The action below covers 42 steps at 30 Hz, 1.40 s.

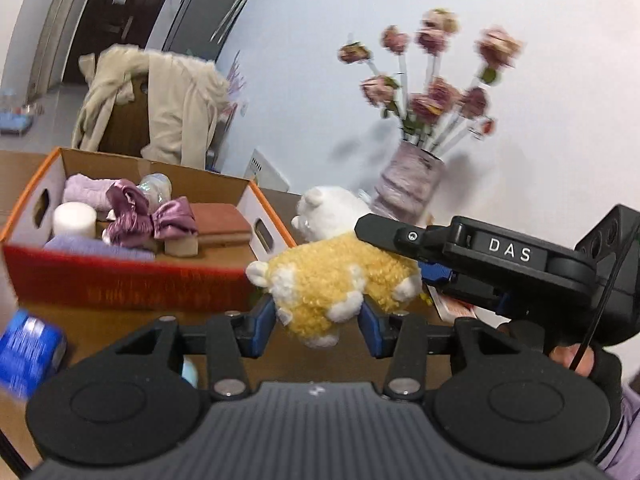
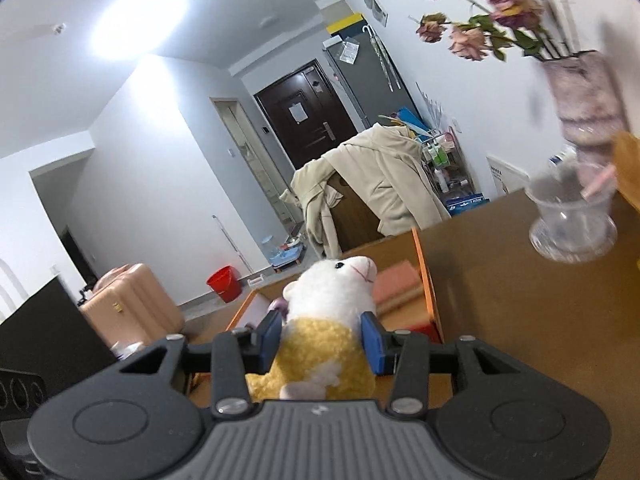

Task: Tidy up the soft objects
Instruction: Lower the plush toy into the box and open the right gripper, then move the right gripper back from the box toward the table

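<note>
Ahead of the left gripper (image 1: 318, 322): plush lamb (image 1: 332, 280), clamped at its yellow rear between blue fingers (image 1: 262, 322), clear of the table (image 1: 280, 356); right gripper (image 1: 460, 256) closed on it from the side; box (image 1: 132, 280) of soft goods just left, vase (image 1: 412, 184) behind. Ahead of the right gripper (image 2: 320, 338): same lamb (image 2: 332, 320), fingers (image 2: 372, 340) pinching its middle, white head toward the box (image 2: 428, 296); glass cup (image 2: 572, 216) to the right. Risk, judged: two grips pulling apart may slip off the fleece; a swing could tip vase or cup.
</note>
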Available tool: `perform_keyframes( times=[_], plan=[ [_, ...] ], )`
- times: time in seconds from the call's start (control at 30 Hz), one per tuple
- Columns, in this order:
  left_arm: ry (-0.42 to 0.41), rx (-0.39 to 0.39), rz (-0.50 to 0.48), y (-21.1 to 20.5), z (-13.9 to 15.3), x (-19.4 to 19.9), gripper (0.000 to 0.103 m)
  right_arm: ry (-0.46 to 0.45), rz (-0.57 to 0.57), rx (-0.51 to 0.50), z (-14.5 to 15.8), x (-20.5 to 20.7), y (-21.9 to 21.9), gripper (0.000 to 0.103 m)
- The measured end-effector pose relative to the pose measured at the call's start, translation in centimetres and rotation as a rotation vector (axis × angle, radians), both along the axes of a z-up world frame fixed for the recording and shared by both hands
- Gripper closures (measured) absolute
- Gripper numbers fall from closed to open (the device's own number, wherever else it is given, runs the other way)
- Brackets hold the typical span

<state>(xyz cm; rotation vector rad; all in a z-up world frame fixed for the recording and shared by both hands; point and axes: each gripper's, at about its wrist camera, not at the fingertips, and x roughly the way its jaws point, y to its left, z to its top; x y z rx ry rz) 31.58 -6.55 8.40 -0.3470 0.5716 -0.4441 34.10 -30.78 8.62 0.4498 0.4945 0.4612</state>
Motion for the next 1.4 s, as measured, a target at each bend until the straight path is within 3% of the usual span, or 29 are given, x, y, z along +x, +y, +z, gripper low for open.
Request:
perform_keyframes(
  times=[0.2, 0.3, 0.4, 0.47, 0.6, 0.77, 0.87, 0.97, 1.07, 1.1, 1.17, 1.27, 1.4],
  plan=[
    [0.109, -0.022, 0.021, 1.3, -1.8, 10.1, 0.058, 0.065, -0.016, -0.043, -1.8, 10.2, 2.1, 0.061],
    [0.159, 0.037, 0.026, 1.1, -3.9, 13.4, 0.057, 0.116, -0.031, -0.09, -4.0, 14.0, 3.0, 0.063],
    [0.137, 0.096, 0.029, 0.9, -5.3, 14.0, 0.058, 0.107, -0.044, -0.273, -6.0, 15.2, 5.0, 0.086],
    [0.121, 0.076, 0.012, 1.5, -5.5, 13.2, 0.058, 0.069, -0.048, -0.391, -6.9, 14.7, 6.4, 0.086],
    [0.089, 0.091, 0.025, 2.7, -4.7, 11.0, 0.058, 0.06, -0.038, -0.421, -6.7, 13.9, 7.1, 0.086],
    [0.006, 0.148, 0.088, 4.8, -1.1, 6.6, 0.057, -0.01, -0.044, -0.387, -2.6, 10.7, 6.2, 0.084],
    [-0.065, 0.191, 0.137, 6.2, 1.0, 2.4, 0.045, -0.061, -0.031, -0.371, 0.2, 7.0, 5.3, 0.083],
    [-0.121, 0.24, 0.168, 6.9, 1.6, -2.7, 0.028, -0.118, -0.012, -0.359, 2.2, 2.1, 4.6, 0.069],
    [-0.134, 0.258, 0.215, 7.5, 0.9, -7.4, 0.021, -0.171, -0.013, -0.353, 3.0, -3.3, 4.3, 0.051],
    [-0.132, 0.258, 0.223, 7.7, 0.5, -8.7, 0.02, -0.185, -0.012, -0.352, 2.8, -4.8, 4.4, 0.04],
    [-0.114, 0.255, 0.245, 7.9, -0.6, -11.3, 0.02, -0.209, -0.012, -0.351, 2.0, -8.0, 4.7, 0.029],
    [-0.09, 0.257, 0.256, 8.3, -2.6, -14.3, 0.018, -0.202, -0.005, -0.364, -0.6, -12.2, 5.7, 0.027],
    [-0.056, 0.295, 0.231, 8.5, -4.7, -17.0, 0.018, -0.115, -0.018, -0.341, -4.3, -15.8, 6.5, 0.024]
  ],
)
